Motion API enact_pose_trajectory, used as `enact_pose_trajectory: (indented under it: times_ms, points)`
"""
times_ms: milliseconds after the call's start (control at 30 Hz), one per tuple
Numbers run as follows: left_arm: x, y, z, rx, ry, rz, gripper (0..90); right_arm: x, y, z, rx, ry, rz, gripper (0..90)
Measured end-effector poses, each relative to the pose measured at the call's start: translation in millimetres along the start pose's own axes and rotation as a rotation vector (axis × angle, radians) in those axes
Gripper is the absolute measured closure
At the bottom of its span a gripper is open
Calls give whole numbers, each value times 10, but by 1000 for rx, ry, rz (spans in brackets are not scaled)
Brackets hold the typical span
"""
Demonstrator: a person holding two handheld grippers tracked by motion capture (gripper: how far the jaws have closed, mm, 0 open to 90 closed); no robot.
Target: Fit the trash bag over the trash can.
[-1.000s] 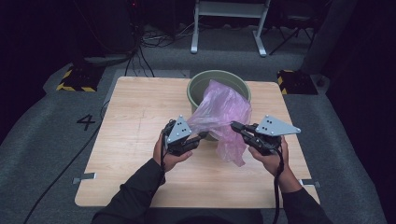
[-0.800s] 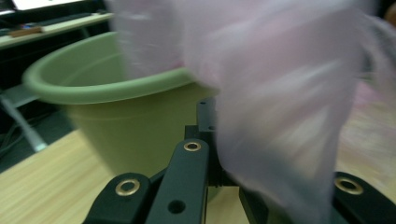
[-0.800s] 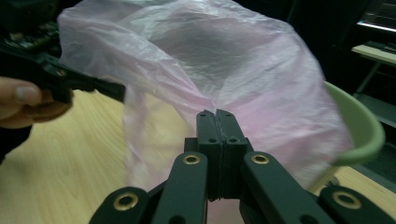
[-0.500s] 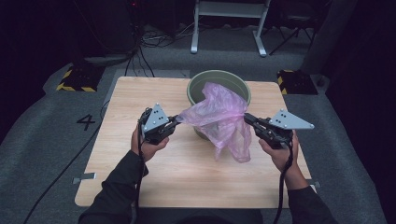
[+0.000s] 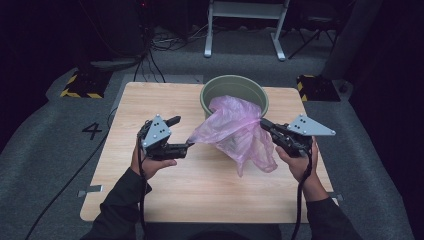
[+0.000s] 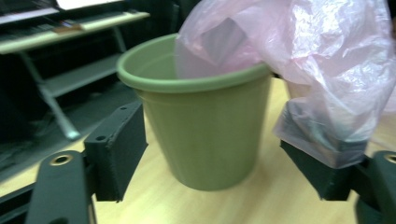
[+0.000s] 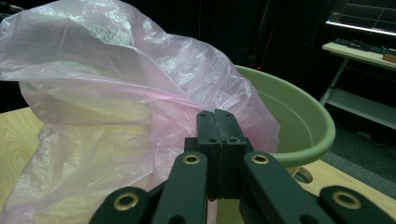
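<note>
Two tongs work the pink plastic bag (image 5: 235, 127) over the green bucket (image 5: 212, 92): right tongs (image 5: 263, 122) pinch its edge for tension, left tongs (image 5: 182, 134), just opened, stand spread, film draped on one jaw.

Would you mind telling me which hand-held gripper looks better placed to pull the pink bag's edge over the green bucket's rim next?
Probably the right hand-held gripper: its jaws are shut on the pink bag beside the green bucket. The left hand-held gripper has just been opening; film only drapes over one jaw.
</note>
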State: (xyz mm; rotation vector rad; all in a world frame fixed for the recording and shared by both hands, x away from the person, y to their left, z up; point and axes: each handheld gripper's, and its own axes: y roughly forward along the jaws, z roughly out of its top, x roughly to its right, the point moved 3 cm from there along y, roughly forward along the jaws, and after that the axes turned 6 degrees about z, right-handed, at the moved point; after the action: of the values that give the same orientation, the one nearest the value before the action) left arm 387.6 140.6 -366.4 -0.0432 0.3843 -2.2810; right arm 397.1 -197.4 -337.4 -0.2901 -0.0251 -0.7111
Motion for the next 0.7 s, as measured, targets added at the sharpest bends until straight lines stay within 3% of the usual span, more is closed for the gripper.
enact_pose_trajectory:
  times_ms: [67,133,267,400,500,600,700]
  points:
    - [-21,76,-74,-51,-35,-34,205,-30,3,20,7,-14,-10,900]
    - [31,142,-114,-73,-26,-48,195,-50,6,49,24,-15,0,900]
    - [271,164,11,0,12,-94,169,-106,65,86,28,-16,29,900]
    - [487,174,163,45,57,-88,160,-175,135,137,27,-30,21,900]
    - [551,206,175,34,95,-61,160,-161,144,178,40,-13,6,900]
    - [523,240,122,24,70,-85,160,-92,127,206,52,17,-20,900]
    - [484,292,64,-9,26,-78,159,-21,119,200,61,51,-28,900]
